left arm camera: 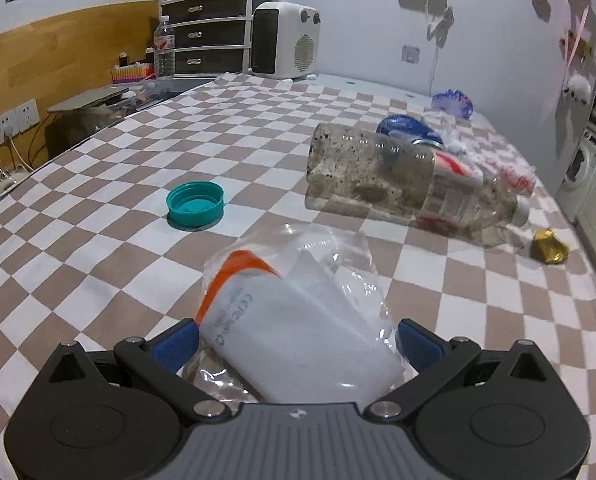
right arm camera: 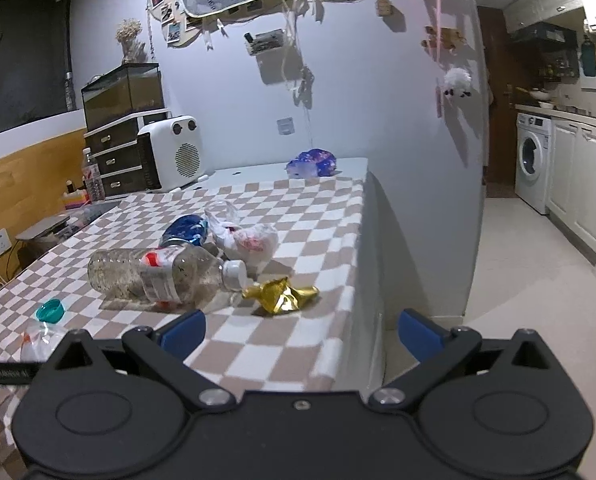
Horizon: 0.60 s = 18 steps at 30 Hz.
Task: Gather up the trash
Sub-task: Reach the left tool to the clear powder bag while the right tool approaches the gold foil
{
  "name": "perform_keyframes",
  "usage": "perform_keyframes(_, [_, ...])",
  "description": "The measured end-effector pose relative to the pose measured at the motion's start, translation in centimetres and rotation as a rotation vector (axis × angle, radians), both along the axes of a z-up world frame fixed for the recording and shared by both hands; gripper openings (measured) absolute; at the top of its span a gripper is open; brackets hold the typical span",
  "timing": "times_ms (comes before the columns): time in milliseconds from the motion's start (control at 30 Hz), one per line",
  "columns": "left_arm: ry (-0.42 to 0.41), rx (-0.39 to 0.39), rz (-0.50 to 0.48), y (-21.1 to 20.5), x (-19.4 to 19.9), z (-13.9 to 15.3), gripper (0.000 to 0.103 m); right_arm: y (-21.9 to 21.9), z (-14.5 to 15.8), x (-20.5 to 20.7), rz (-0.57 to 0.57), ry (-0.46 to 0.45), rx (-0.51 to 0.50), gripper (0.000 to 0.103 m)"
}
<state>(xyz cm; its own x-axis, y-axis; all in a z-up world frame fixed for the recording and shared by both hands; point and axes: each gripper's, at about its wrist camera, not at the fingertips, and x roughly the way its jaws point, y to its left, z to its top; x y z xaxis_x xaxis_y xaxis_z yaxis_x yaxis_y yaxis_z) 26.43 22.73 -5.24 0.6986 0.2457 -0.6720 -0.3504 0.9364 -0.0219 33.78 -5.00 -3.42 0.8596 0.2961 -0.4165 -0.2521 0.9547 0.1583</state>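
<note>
Straddling a clear plastic packet [left arm camera: 298,320] with a white folded insert and an orange stripe, the left gripper [left arm camera: 298,342] has its blue fingers spread wide on either side of it, not yet pinching; the packet lies flat on the checkered tablecloth [left arm camera: 98,280]. Film this thin and slick could slide or buckle out sideways if the fingers close unevenly, and pads that come down too low could catch the cloth and drag it, disturbing everything else on it. The right gripper [right arm camera: 302,334] hangs open and empty over the near table edge, fingers well apart. Just beyond it lies a crumpled gold foil wrapper [right arm camera: 280,294], close to the drop on the right side, so a clumsy nudge might send it to the floor. A teal bottle cap [left arm camera: 195,204] sits open side up to the left. Farther on, a dirty clear plastic bottle [right arm camera: 162,276] lies on its side and would probably roll if bumped. Behind it rest a blue wrapper [right arm camera: 188,230] and a crumpled white plastic bag [right arm camera: 244,240], with a purple patterned bag [right arm camera: 312,163] near the far wall.
</note>
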Motion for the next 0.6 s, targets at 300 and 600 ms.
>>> perform_keyframes(300, [-0.097, 0.018, 0.013, -0.3, -1.1, -0.8, 0.102, 3.0, -1.7, 4.6, 0.072, -0.006, -0.118, 0.093])
perform_keyframes(600, [-0.149, -0.044, 0.013, 0.5, -1.6, -0.9, 0.099, 6.3, -3.4, 9.5, 0.127, 0.050, -0.197, 0.057])
